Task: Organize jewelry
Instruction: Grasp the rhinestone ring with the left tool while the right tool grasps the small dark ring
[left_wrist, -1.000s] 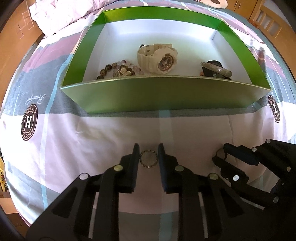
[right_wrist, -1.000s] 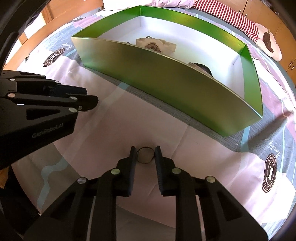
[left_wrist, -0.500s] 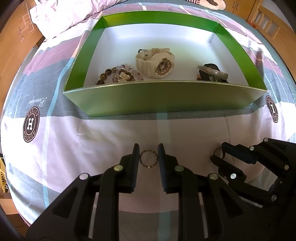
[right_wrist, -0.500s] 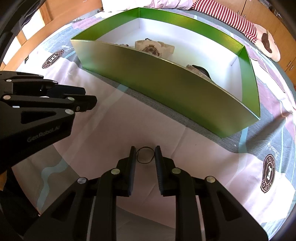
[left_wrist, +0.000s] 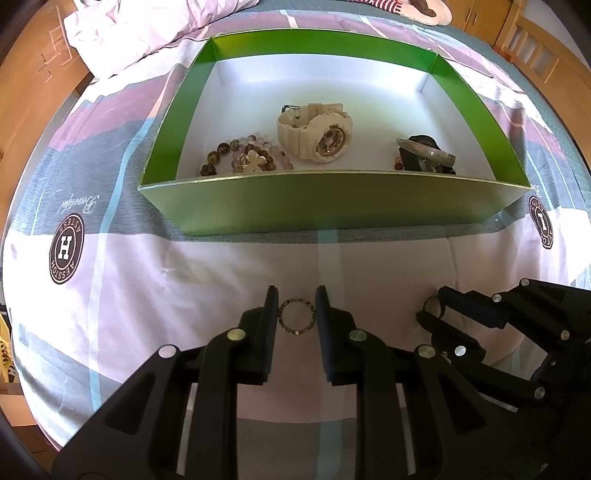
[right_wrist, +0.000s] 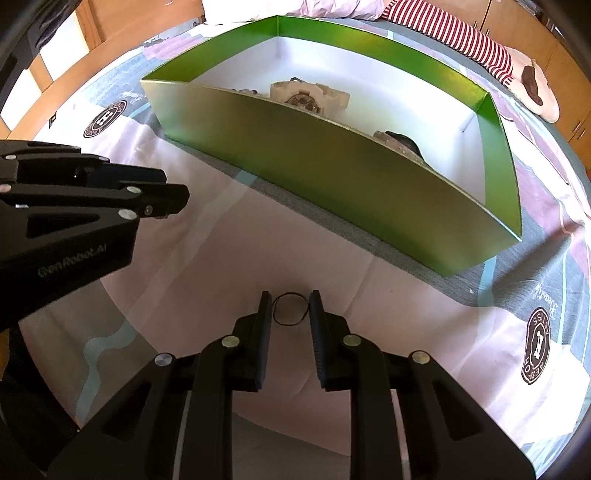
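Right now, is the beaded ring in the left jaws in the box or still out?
Out. The ring sits between the left jaws, in front of the green box, whose near wall stands between it and the watch inside.

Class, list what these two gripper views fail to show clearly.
- Beaded bracelet: right wrist view, almost wholly hidden by the green box front wall.
- Dark item under the glitter bangle: left wrist view, overlapped, unidentifiable.
- Watch dial: too small to read.
- Striped cloth: cut off by frame edge.
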